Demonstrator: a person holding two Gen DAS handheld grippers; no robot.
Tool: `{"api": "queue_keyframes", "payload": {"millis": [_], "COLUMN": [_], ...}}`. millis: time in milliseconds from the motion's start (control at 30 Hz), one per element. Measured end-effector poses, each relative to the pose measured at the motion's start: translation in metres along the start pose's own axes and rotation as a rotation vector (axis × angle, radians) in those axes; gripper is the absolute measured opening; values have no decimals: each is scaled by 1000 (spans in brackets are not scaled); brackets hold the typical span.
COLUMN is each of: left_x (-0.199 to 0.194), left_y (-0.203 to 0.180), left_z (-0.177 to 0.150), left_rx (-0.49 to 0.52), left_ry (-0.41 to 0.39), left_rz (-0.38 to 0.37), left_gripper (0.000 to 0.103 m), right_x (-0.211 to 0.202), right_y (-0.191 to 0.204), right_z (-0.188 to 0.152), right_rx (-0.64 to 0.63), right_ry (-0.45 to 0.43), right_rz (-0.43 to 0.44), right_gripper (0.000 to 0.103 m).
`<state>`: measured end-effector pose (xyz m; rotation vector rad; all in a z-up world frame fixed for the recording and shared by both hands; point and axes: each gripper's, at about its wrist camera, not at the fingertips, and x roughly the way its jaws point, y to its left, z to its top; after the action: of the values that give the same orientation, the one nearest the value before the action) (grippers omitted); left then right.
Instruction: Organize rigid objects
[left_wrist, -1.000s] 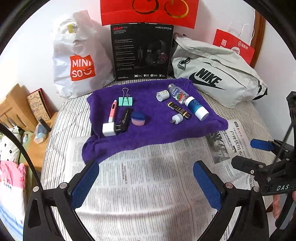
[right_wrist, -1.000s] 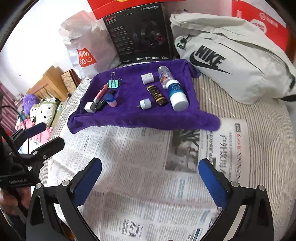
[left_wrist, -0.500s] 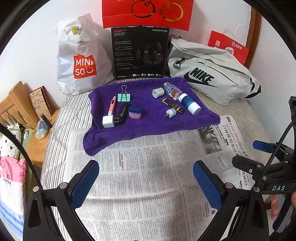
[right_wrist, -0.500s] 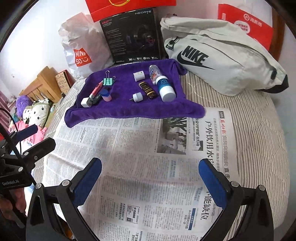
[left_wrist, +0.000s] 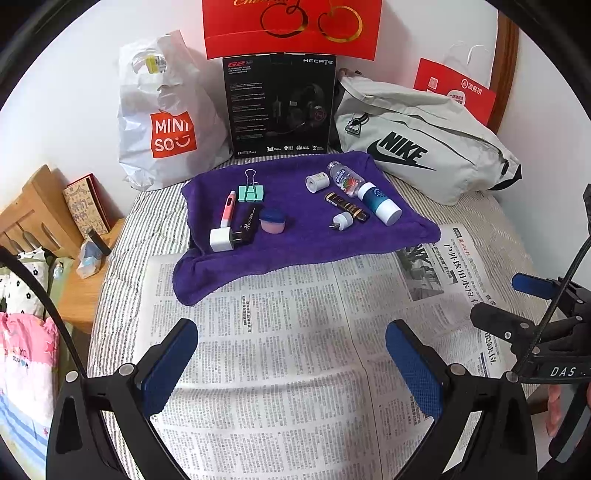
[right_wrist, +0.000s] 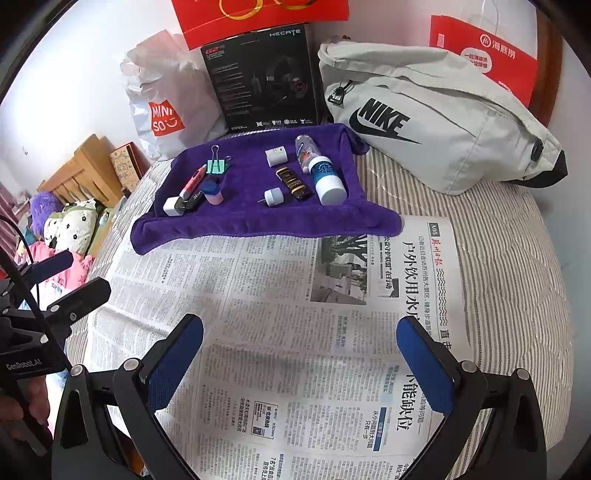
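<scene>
- The left tool (left_wrist: 291, 354) hangs over the newspaper (left_wrist: 295, 332) on the bed (right_wrist: 517, 258), its blue pads spread wide with nothing between them.
- The right tool (right_wrist: 301, 354) is likewise spread wide and empty above the near right part of the newspaper.
- A purple towel (left_wrist: 306, 240) lies at the far side of the bed, its near edge overlapping the newspaper.
- On the towel's left part: a green binder clip (left_wrist: 251, 192), a pink pen-shaped item (left_wrist: 228, 208), a white plug adapter (left_wrist: 221, 240) touching a black oblong item (left_wrist: 246, 225), and a small pink jar with a blue lid (left_wrist: 272, 220).
- On its right part: a white roll (left_wrist: 317, 181), a clear small bottle (left_wrist: 345, 179), a blue-and-white bottle (left_wrist: 380, 203) lying down, a black-and-gold bar (left_wrist: 346, 206), and a small white plug (left_wrist: 340, 220).
- Against the far wall stand a Miniso bag (left_wrist: 166, 125), a black headset box (left_wrist: 279, 107) and a grey Nike bag (left_wrist: 417, 147).
</scene>
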<state>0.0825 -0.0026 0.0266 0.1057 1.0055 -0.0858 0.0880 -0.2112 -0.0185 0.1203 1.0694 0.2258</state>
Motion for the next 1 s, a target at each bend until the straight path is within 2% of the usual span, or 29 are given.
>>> {"api": "queue_keyframes", "payload": {"millis": [1000], "left_x": [0], "left_y": [2], "left_z": [-2], "left_rx": [-5], "left_ry": [14], "left_rz": [15], "left_gripper": [103], "right_x": [-10], "right_y": [0], "right_z": [0], "right_rx": [-16], "right_ry": [-17], "right_rz": [-17], "right_gripper": [103]}}
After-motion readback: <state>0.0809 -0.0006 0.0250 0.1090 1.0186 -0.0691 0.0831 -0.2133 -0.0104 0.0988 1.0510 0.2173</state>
